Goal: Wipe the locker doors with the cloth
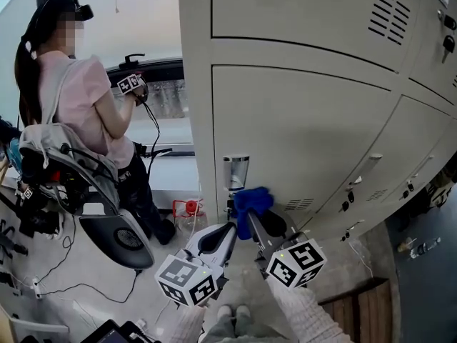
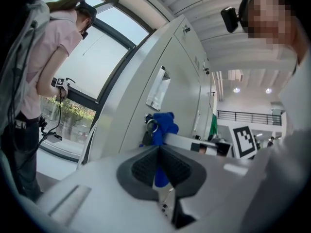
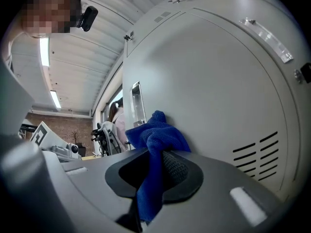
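Right hand-held gripper [image 1: 255,217] clamps blue cloth [image 1: 253,199] against locker door [image 1: 300,141] near its edge; left hand-held gripper [image 1: 231,226] closed.

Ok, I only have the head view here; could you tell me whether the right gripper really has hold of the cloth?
Observer: Yes; its own view shows the right gripper with fingers closed on the blue cloth, a tail hanging back toward the camera.
Operator: Is the cloth touching the door?
Observer: Yes, its bunched end rests against the locker door, left of the vent slots.
Operator: Anything close by?
Observer: The left gripper view shows a key ring hanging right beside the cloth.
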Demonstrator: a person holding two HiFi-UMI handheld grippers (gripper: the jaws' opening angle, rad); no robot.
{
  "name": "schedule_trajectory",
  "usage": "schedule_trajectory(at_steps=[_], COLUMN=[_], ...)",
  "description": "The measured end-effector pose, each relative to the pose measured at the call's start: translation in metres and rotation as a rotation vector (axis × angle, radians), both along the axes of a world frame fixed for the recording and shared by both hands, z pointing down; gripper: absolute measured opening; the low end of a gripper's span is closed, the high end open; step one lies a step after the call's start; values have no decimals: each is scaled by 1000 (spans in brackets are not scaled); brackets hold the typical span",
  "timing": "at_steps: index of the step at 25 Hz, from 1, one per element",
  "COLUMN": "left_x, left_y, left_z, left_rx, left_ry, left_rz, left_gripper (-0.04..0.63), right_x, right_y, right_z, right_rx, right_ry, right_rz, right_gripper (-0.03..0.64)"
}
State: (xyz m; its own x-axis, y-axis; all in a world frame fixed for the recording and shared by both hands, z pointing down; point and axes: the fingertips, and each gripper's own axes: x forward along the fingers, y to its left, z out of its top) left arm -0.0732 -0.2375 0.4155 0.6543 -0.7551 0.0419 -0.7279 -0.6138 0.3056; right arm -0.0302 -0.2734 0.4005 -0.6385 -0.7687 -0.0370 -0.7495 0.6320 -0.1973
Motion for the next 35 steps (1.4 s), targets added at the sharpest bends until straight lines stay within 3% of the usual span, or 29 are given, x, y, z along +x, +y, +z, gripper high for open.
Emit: schedule_trajectory(at_steps=[7, 19, 26, 35], left_x=[2, 18, 41, 54], left_y=[1, 2, 0, 0], left_z=[14, -9, -59, -153], left_rx=[-47, 9, 131, 360], left_ry=[5, 4, 12, -26], left_rz=[3, 49, 106, 124], left_gripper=[6, 7, 7, 6], right_x=[-5, -1, 30, 55], right_y=[-2, 2, 15, 25], right_z=[37, 32, -25, -144], right_rx=[-83, -109, 20, 275], right_ry=[35, 14, 8, -28], right_rz=[-7, -28, 25, 73], right_gripper=[58, 60, 58, 60])
